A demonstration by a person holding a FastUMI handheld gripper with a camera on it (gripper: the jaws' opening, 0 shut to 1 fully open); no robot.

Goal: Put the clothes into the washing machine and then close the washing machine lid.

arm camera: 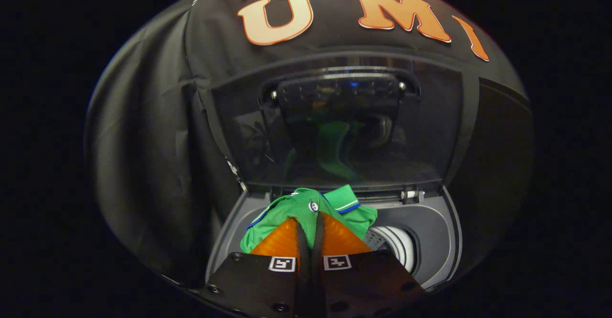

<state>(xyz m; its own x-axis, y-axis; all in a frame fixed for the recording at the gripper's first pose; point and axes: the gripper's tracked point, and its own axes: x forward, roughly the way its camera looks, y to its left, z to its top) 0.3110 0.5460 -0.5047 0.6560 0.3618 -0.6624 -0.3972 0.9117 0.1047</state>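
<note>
**Green shirt held over the open washing machine**

The tongs (310, 222) are almost fully closed, with only a thin gap between the two fingers, and a fold of the green shirt (306, 210) is pinched between them. Both fingers press on the cloth. The shirt is bunched around the fingertips; it has a white button and a collar with blue and white trim, and the collar part lies toward the far side.

The shirt hangs above the washing machine (430, 232), at the left and rear part of its top opening. To the right of the fingers, the pale rim of the drum (399, 246) is visible inside the opening, and this part is not covered by the shirt. I cannot tell whether the cloth touches the machine's top edge.

The lid (334, 126) stands upright behind the shirt, open, hinged at the rear edge of the machine. Its dark glass shows a green reflection of the shirt.
</note>
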